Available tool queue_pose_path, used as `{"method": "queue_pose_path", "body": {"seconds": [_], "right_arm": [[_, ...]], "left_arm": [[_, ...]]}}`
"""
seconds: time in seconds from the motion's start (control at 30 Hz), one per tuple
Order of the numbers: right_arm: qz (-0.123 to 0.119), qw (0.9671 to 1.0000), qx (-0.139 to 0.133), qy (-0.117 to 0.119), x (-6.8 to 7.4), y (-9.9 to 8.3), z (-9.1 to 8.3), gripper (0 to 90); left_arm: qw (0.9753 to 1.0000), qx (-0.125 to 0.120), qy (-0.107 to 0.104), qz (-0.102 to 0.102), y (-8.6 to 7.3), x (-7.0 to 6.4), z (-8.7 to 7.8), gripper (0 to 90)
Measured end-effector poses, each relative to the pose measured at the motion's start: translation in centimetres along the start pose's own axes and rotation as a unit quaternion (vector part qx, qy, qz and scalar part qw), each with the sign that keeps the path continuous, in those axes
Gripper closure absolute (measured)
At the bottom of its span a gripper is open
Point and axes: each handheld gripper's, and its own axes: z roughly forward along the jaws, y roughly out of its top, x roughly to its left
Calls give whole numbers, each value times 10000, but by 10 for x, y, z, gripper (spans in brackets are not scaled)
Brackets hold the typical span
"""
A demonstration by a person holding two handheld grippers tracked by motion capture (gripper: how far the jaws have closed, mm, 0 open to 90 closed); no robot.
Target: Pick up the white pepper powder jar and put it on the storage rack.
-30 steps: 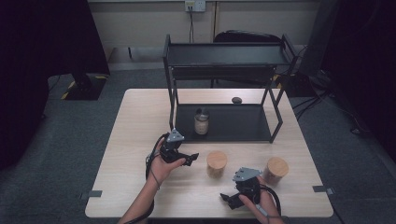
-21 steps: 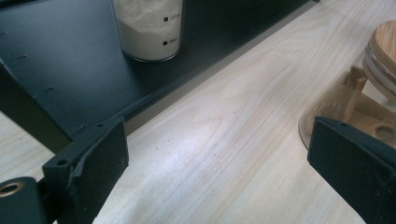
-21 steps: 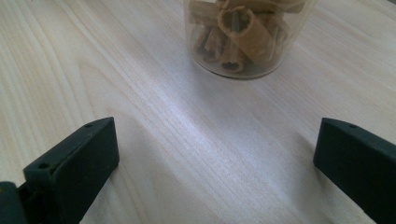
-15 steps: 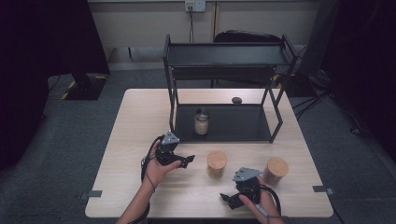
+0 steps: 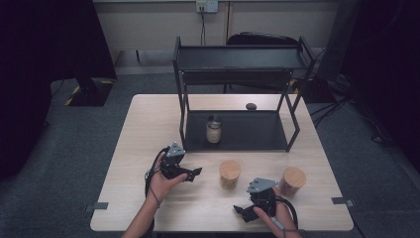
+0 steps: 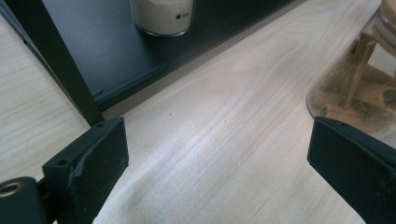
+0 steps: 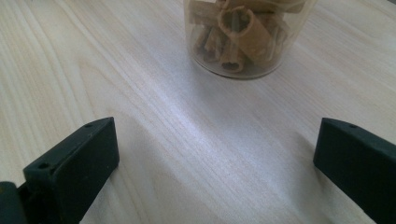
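Nearest to us, at the front edge of the table (image 5: 148, 124), we hold the right gripper (image 5: 241, 209) low over the bare wood, its jaws spread wide with nothing between them, aimed toward the left along the table front. In the right gripper view the two black jaws stand far apart at the bottom corners, and ahead of them, well clear of both, stands a clear jar (image 7: 246, 35) packed with brown rolled sticks, upright, its long axis vertical. A little farther in, our left gripper (image 5: 194, 173) sits in the left hand (image 5: 161, 183), also held wide open and gripping nothing, its jaws pointing to the right toward the middle jar (image 5: 230, 173), which stands upright under a flat wooden lid, near the jaw tips but apart from them. In the left gripper view that jar's glass wall and its brown sticks show at the right edge, just above the right-hand jaw, not between the jaws. A second wood-lidded jar (image 5: 292, 180) stands upright to the right, close beside our right hand (image 5: 275, 218). Beyond these, the black two-tier shelf (image 5: 237, 58) stands on the back half of the table; on its lower deck, toward the left post, a small glass jar of pale contents (image 5: 214, 130) stands upright. A small dark object (image 5: 251, 106) lies behind the shelf's lower deck on the tabletop; we cannot tell what it is.
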Motion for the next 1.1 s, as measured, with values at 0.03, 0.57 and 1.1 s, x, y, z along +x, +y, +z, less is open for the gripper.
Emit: {"method": "queue_pose_path", "body": {"seconds": [0.03, 0.57, 1.1], "right_arm": [[0, 10000, 0, 0, 0, 0, 0, 0], [-1, 10000, 0, -1, 0, 0, 0, 0], [-1, 10000, -1, -1, 0, 0, 0, 0]], "left_arm": [[10000, 1, 4, -7, -1, 0, 0, 50], [10000, 6, 74, -41, -10, 7, -12, 50], [9999, -2, 152, -52, -18, 12, -23, 50]]}}
